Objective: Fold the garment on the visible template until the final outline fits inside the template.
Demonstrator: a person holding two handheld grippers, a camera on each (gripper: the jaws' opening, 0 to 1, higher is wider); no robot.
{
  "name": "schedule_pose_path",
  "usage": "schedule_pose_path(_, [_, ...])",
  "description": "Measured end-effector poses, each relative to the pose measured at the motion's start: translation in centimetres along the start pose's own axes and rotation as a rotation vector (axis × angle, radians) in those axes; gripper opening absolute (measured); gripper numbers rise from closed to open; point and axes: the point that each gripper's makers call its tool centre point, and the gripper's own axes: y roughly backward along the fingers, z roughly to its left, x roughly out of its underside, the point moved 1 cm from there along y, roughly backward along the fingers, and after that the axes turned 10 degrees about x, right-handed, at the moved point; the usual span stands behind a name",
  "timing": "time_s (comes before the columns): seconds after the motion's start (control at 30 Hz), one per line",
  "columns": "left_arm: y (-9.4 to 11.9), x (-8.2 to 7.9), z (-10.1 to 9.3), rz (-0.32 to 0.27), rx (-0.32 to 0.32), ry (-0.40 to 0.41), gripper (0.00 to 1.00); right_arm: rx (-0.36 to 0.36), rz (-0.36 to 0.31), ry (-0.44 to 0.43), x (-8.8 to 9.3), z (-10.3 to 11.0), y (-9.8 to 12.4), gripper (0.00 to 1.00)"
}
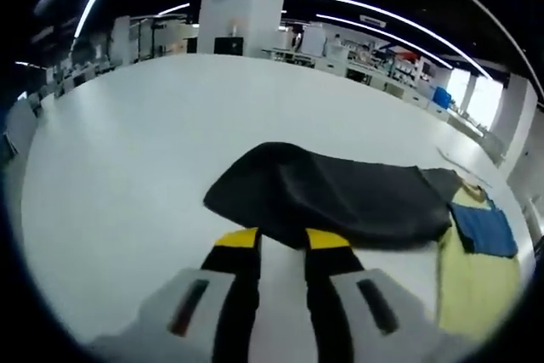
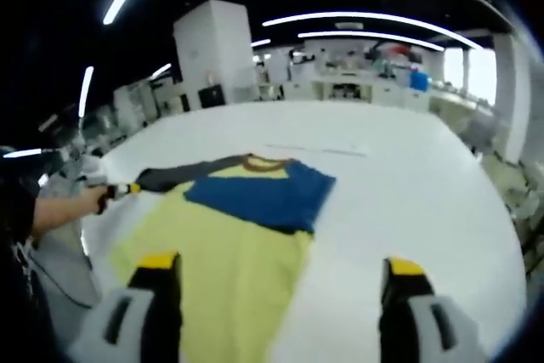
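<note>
Currently, garment: yellow T-shirt (image 2: pixel 225 252) with blue sleeve (image 2: pixel 263 193) lies flat on white table (image 2: pixel 408 184).
Left gripper (image 1: pixel 280 244): fingers clenched on dark sleeve (image 1: pixel 327 197), apparently to fold it inward.
Right gripper (image 2: pixel 280 274): fingers released, wide apart over the hem, grasping nothing.
Template: cannot tell its outline.

Legible text, labels, brands, numbers, signs: none in the left gripper view or the right gripper view; the garment (image 2: pixel 242 210), the tabletop (image 1: pixel 153 142) and the distant room fittings carry no marking sharp enough to read.
</note>
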Motion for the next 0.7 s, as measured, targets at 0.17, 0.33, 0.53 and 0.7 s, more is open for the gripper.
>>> schedule_pose_path(0.17, [0.3,0.5,-0.4,0.011,-0.031,0.055,0.03,0.012,-0.003,0.004,0.0,-0.2,0.1,0.98])
schedule_pose_path(0.33, [0.0,0.2,-0.1,0.003,-0.024,0.112,0.00,0.020,-0.007,-0.002,0.0,-0.3,0.2,0.97])
schedule_pose_path(0.53, [0.3,-0.6,0.7,0.004,-0.019,0.087,0.00,0.015,-0.015,-0.008,-0.2,-0.2,0.4,0.97])
schedule_pose_path(0.7, [0.8,-1.2,3.0,0.021,-0.028,0.023,0.00,0.013,-0.028,0.008,-0.7,-0.1,0.8,0.99])
